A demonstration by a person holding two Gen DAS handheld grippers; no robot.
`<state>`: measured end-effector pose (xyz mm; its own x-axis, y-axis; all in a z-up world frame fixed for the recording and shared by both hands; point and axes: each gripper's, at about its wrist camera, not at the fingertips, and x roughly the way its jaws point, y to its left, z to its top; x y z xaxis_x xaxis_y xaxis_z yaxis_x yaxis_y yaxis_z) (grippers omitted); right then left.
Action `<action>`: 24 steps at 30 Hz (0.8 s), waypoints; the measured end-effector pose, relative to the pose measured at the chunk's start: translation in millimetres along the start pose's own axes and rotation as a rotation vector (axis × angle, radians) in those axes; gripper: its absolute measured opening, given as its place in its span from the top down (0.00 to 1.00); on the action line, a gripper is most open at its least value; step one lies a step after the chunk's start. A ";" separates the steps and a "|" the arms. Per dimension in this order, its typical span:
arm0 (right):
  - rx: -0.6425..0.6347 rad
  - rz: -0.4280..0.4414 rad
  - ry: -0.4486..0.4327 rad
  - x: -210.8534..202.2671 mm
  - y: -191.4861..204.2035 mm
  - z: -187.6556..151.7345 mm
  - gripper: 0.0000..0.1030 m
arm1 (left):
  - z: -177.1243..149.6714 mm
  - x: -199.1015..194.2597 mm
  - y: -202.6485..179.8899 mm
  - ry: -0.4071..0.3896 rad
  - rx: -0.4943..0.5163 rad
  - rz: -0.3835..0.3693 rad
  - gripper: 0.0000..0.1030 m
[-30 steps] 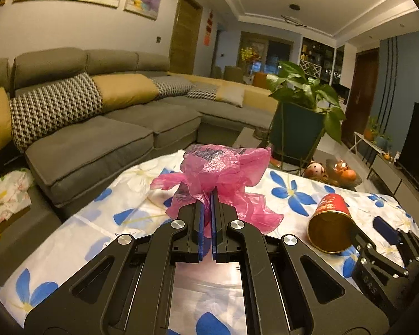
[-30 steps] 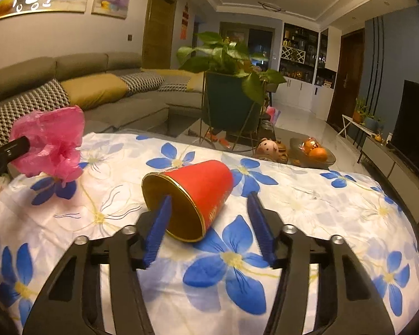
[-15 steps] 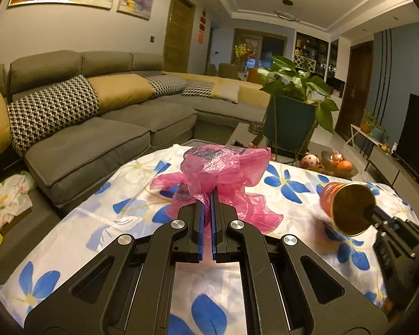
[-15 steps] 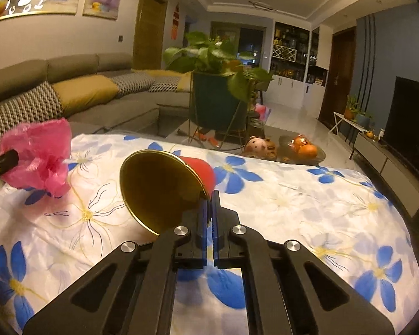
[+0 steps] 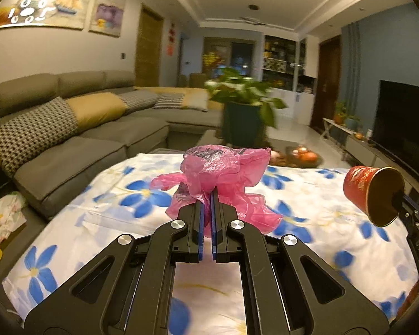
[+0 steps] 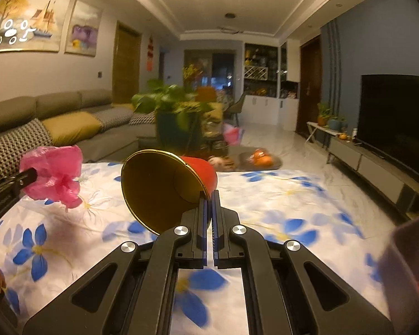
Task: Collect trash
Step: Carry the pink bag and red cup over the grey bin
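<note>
The left claw (image 5: 206, 195) is clamped on a crumpled pink plastic bag (image 5: 223, 173), held above the flowered desk (image 5: 97, 212). The right claw (image 6: 208, 195) is clamped on the rim of a red paper cup (image 6: 164, 187). Only the right wrist view shows the cup's gold inside; the left shows its red, patterned outside (image 5: 357, 188).

The crumpled plastic bag (image 5: 223, 173) is translucent pink with dark print near its top. The paper cup (image 6: 167, 187) is red outside with pale markings, gold inside and at the rim. The tablecloth (image 5: 307, 195) is white with blue flowers and thin yellow stems. The sofa (image 5: 78, 139) is grey, its cushions mustard yellow and black-and-white houndstooth. The gripper fingers (image 5: 199, 223) are black with blue pads.
</note>
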<state>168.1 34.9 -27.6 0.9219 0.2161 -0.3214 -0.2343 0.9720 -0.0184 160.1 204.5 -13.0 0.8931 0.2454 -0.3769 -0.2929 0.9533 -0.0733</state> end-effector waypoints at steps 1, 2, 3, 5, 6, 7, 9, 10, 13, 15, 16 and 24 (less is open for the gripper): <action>0.011 -0.014 -0.007 -10.3 -9.2 -1.2 0.97 | -1.0 -4.3 -8.4 -0.002 0.008 -0.018 0.97; 0.015 -0.021 -0.012 -16.7 -14.6 -1.8 0.97 | -1.7 -7.2 -15.3 -0.002 0.015 -0.033 0.97; 0.023 -0.036 -0.020 -25.8 -23.2 -2.6 0.97 | -3.1 -12.5 -27.0 -0.003 0.027 -0.060 0.97; 0.037 -0.072 -0.034 -43.9 -40.5 -4.0 0.97 | -4.8 -18.3 -43.3 -0.007 0.045 -0.090 0.97; 0.043 -0.086 -0.038 -49.9 -47.2 -4.2 0.97 | -6.1 -22.6 -54.9 -0.009 0.058 -0.116 0.97; 0.050 -0.104 -0.044 -57.4 -55.7 -4.9 0.97 | -6.8 -25.1 -63.7 -0.009 0.068 -0.134 0.97; 0.064 -0.140 -0.056 -70.6 -72.2 -6.6 0.97 | -8.7 -31.8 -83.1 -0.012 0.089 -0.179 0.97; 0.070 -0.159 -0.061 -75.9 -79.8 -7.7 0.97 | -9.6 -35.4 -93.2 -0.013 0.099 -0.201 0.97; 0.103 -0.222 -0.073 -94.4 -106.5 -11.8 0.97 | -12.2 -44.3 -124.9 -0.019 0.127 -0.272 0.97; 0.125 -0.270 -0.084 -105.6 -124.4 -14.7 0.97 | -13.1 -49.1 -147.1 -0.021 0.145 -0.320 0.97; 0.136 -0.293 -0.088 -110.2 -133.3 -15.9 0.97 | -14.4 -52.3 -160.4 -0.024 0.156 -0.352 0.97; 0.186 -0.515 -0.115 -144.1 -199.5 -31.6 0.97 | -31.3 -72.9 -262.6 -0.035 0.251 -0.588 0.97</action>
<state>72.3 -193.0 -7.5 0.9332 -0.2920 -0.2094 0.3038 0.9524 0.0255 161.2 -69.2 4.8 0.8921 -0.3296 -0.3091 0.3345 0.9416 -0.0388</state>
